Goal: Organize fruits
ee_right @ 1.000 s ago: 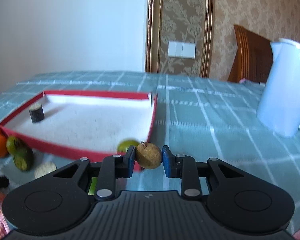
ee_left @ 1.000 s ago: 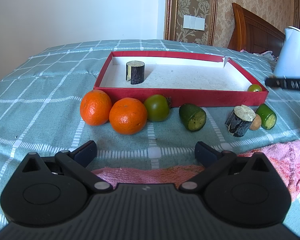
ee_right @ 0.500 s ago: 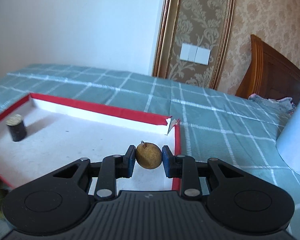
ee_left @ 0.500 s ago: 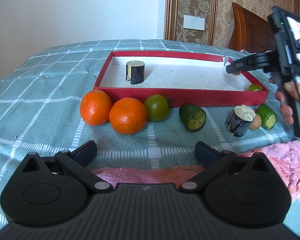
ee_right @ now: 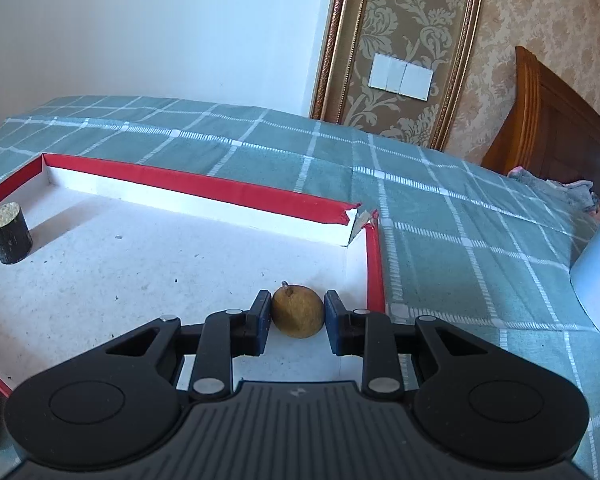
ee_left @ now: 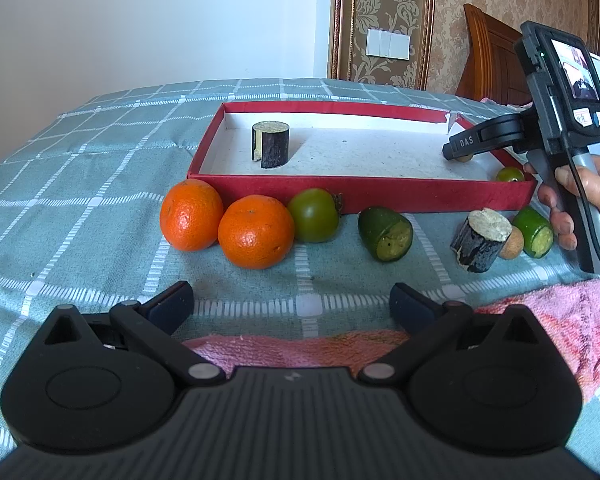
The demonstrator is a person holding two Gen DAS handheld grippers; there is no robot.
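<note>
Right claw (ee_right: 298, 322) gripping brown fruit (ee_right: 298, 312) inside red tray (ee_right: 204, 190), left claw (ee_left: 292, 306) spread wide near oranges (ee_left: 256, 232)

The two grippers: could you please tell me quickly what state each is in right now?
Left gripper: open, holding nothing, above the pink towel.
Right gripper: closed on a small brown fruit, low inside the red tray.

left gripper (ee_left: 291, 304) hangs wide apart over a pink towel (ee_left: 548, 320). ahead on the cloth lie two oranges (ee_left: 256, 231), touching, then a green fruit (ee_left: 314, 221) against the red tray (ee_left: 364, 194). right gripper (ee_left: 456, 152) reaches into the tray's far right corner, a hand (ee_left: 596, 192) holding it.
</note>
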